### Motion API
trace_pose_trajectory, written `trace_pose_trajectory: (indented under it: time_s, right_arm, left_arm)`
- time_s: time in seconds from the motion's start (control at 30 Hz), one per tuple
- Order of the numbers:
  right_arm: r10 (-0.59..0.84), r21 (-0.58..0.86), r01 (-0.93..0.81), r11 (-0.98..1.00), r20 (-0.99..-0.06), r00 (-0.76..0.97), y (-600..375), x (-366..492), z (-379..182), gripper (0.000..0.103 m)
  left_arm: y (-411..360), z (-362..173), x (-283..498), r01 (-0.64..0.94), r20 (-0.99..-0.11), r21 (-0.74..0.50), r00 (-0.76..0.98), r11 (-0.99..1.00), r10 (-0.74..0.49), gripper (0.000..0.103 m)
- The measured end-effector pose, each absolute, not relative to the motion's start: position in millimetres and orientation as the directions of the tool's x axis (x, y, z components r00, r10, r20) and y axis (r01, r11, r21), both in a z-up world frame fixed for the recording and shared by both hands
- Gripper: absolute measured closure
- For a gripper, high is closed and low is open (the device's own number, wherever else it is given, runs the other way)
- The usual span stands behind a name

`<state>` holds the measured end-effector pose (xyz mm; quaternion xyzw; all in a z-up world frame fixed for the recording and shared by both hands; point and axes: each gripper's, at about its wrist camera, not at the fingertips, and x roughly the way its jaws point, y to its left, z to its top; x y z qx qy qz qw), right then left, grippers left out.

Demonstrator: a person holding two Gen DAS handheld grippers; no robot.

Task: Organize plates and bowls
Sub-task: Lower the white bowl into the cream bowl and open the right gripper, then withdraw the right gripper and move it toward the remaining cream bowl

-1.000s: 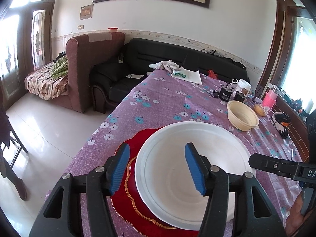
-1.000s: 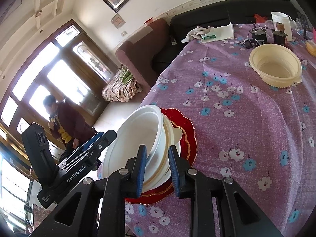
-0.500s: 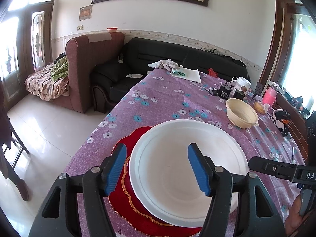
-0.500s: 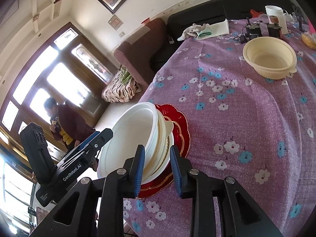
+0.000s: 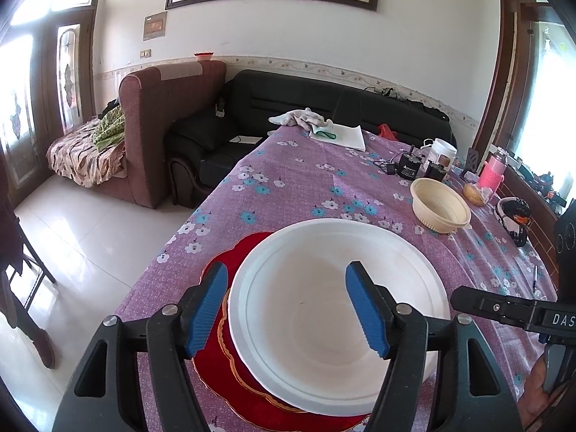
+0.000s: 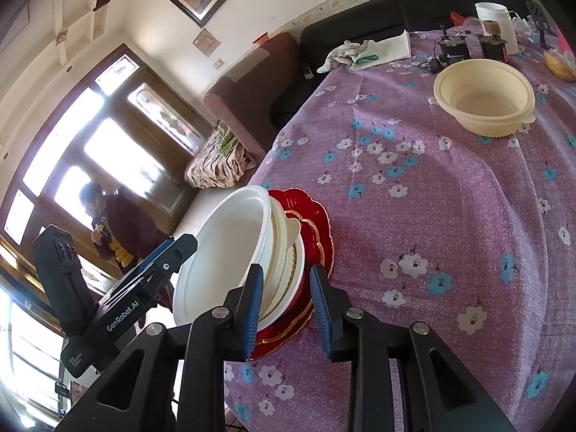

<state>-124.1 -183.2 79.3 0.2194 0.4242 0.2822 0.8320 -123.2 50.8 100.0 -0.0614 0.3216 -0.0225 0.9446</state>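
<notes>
A large white bowl (image 5: 334, 309) (image 6: 230, 252) sits on a stack of white dishes (image 6: 284, 270) on a red plate (image 5: 234, 252) (image 6: 316, 223) at the near end of the table. My left gripper (image 5: 286, 309) is open, hovering over the bowl's near rim, holding nothing. My right gripper (image 6: 286, 309) is open; its jaws straddle the near edge of the stack without gripping it. A cream plastic bowl (image 5: 441, 205) (image 6: 484, 97) stands alone farther up the table.
The table has a purple flowered cloth (image 6: 432, 198). At its far end lie a white cloth (image 5: 338, 133), chargers (image 5: 408, 169), a white jar (image 5: 442, 151) and a pink bottle (image 5: 491, 171). The table's left edge (image 5: 201, 208) drops to a tiled floor. A person (image 6: 115, 223) stands by the door.
My right gripper has opened and let go of the rim of the stack. The white bowl has settled onto the stack. My left gripper has drawn back slightly.
</notes>
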Motion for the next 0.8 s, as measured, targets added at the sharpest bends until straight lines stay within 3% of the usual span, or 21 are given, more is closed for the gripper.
trace_pose_trajectory:
  time_s: [0.8]
  right_arm:
    - [0.646,0.631,-0.237,0.739,-0.563,0.515,-217,-124,72,0.067]
  left_arm:
    - [42,104,-132,0.025,-0.601,-0.099,0.795,0.995,-0.080,0.034]
